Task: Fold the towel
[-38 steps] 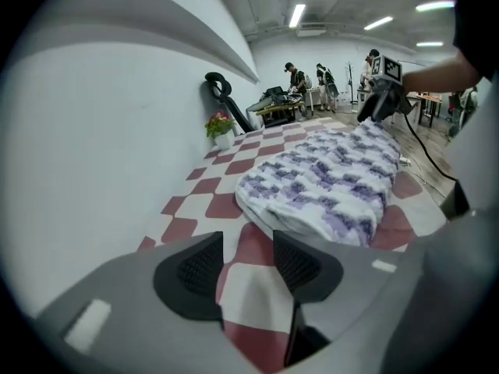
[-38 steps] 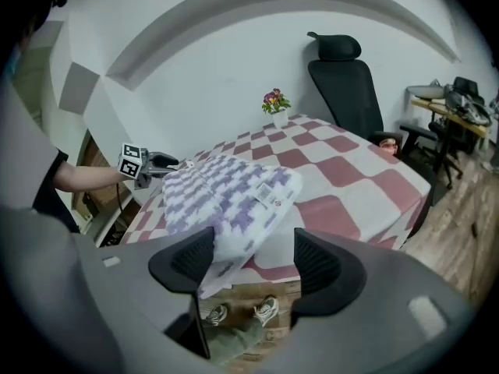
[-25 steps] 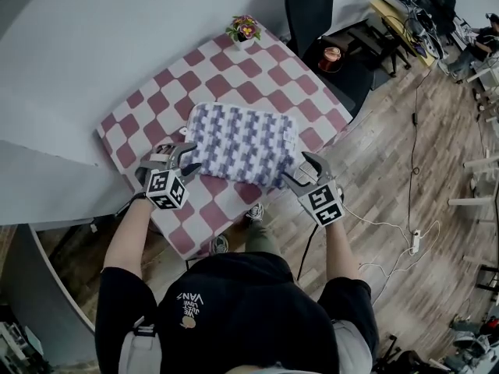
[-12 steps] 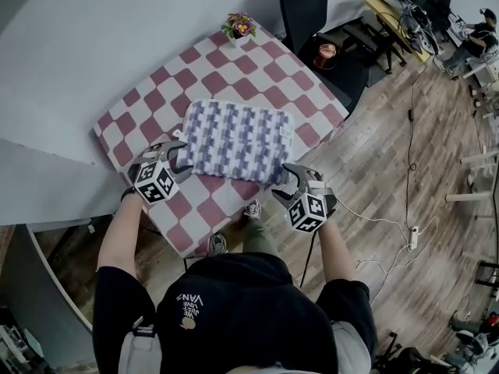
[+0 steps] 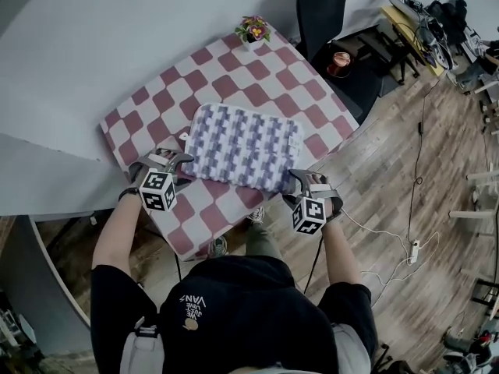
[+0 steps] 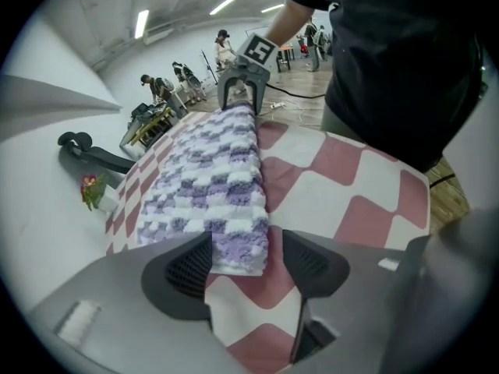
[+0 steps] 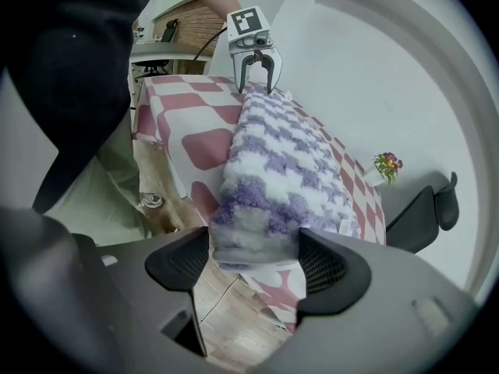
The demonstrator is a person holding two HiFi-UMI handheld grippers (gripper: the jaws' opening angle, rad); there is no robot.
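Lying flat on the checked surface (image 5: 226, 84), the towel (image 5: 245, 146) forms a tidy purple-and-white rectangle on the person's side of the flower pot (image 5: 253, 31), which stands at the far corner. The towel edge farthest from the flower pot looks thick and layered in the right gripper view. I judge it already doubled at least once, though the number of folds cannot be told.

The left hand-held gripper (image 5: 178, 162) is at the left corner of that edge. Its jaws have just been opening and stand wide apart. The corner lies between them, one pad close to the pile and the other clear, so nothing is gripped.

The right hand-held gripper (image 5: 306, 179) is at the other corner away from the flower pot, close to the surface's edge. Its jaws have also just been opening and are spread wide, with the fluffy corner filling the gap but not clamped.

What seems left is closing on both corners, lifting them and carrying that edge toward the flower pot.
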